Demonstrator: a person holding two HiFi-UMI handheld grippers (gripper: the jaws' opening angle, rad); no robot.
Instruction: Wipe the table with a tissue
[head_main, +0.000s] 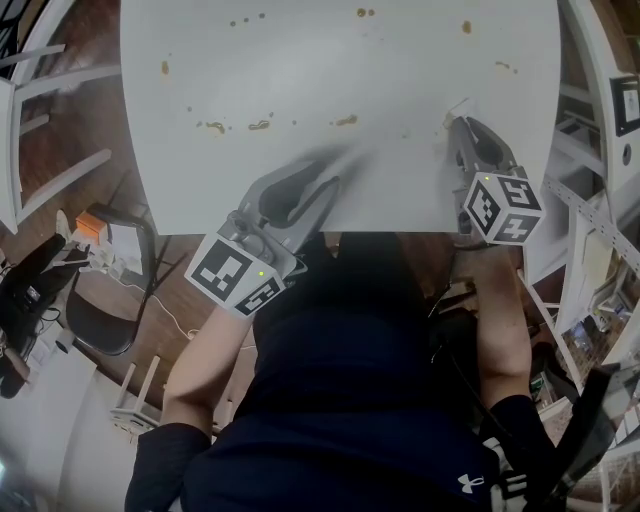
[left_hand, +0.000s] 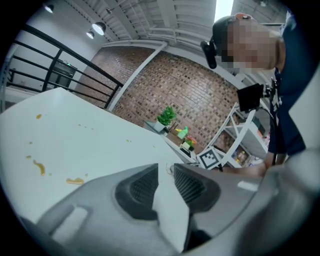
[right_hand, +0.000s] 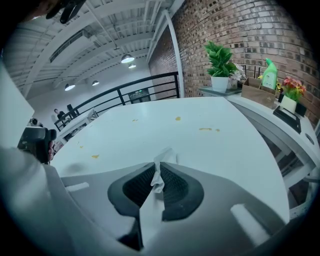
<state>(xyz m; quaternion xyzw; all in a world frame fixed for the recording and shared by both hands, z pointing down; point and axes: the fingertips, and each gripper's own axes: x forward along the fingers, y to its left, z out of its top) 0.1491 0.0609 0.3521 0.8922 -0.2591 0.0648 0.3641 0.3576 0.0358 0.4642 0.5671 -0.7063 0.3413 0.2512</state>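
The white table (head_main: 340, 70) carries several brown smears (head_main: 258, 125) across its middle and far side. At the right of the head view, my right gripper (head_main: 455, 120) is shut on a crumpled white tissue (head_main: 460, 105) just over the tabletop. In the right gripper view this tissue (right_hand: 163, 156) pokes out past the right gripper (right_hand: 158, 169), and stains (right_hand: 206, 129) lie ahead. My left gripper (head_main: 335, 180) hovers low near the table's front edge. In its own view the left gripper (left_hand: 166, 167) is closed on a flat white tissue sheet (left_hand: 170, 210), with a smear (left_hand: 75, 181) to its left.
White shelving (head_main: 590, 230) stands to the right of the table and a black chair (head_main: 110, 320) to the left. Beyond the table's far end are potted plants (right_hand: 220, 62) on a ledge. The person's dark shirt (head_main: 350, 380) is at the front edge.
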